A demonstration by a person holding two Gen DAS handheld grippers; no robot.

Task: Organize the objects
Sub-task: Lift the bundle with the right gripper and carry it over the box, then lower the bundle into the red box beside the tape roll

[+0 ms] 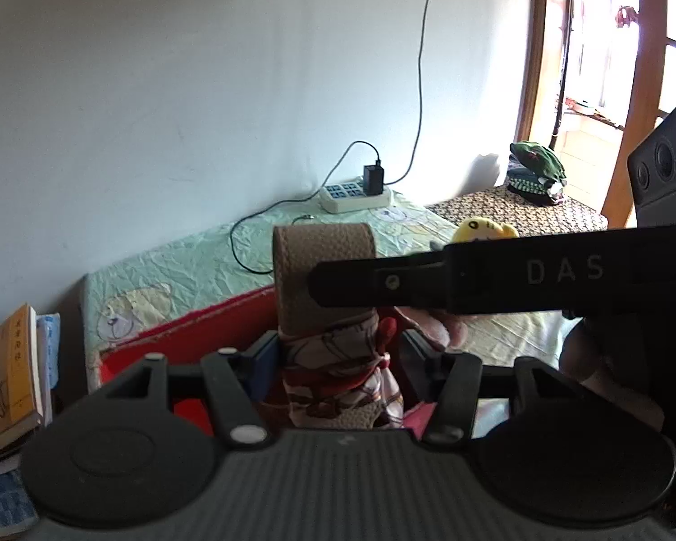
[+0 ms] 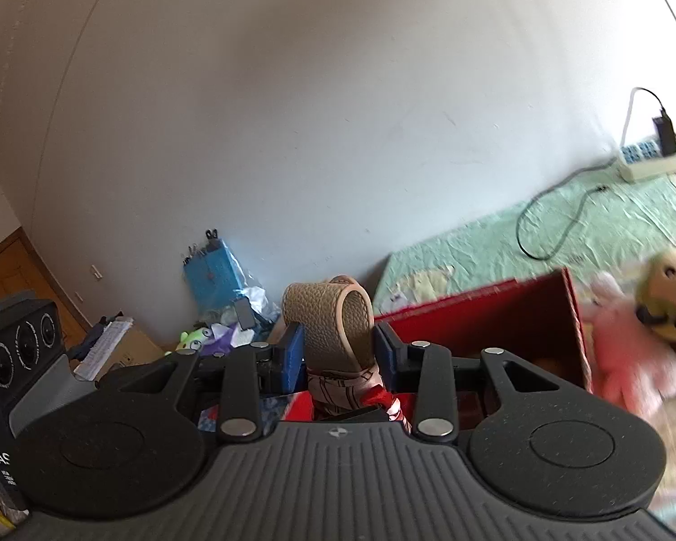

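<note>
both hand-held grippers, left [image 1: 333, 351] and right [image 2: 338, 351], pinch the tan strap [image 2: 333, 315] above the red box [image 2: 495, 315]. plush toys [image 2: 631, 338] beside the box look unsorted.

Open air is sitting above the bed [image 1: 212, 252], with only the pale wall [image 1: 203, 90] closing it off at the far side. The right gripper [image 1: 338, 277] is cutting across the left wrist view as a black bar, blocking the near right. A tan strap loop [image 1: 324, 270] is standing up between both sets of fingers, filling that gap. The red box [image 2: 495, 311] is crowding the near edge of the bed. A power strip [image 1: 356, 196] and its looping cable [image 1: 243, 248] are cluttering the far bedcover. Soft toys [image 2: 640, 338] are hemming in the right, and books [image 1: 9, 378] are stacking up on the near left
</note>
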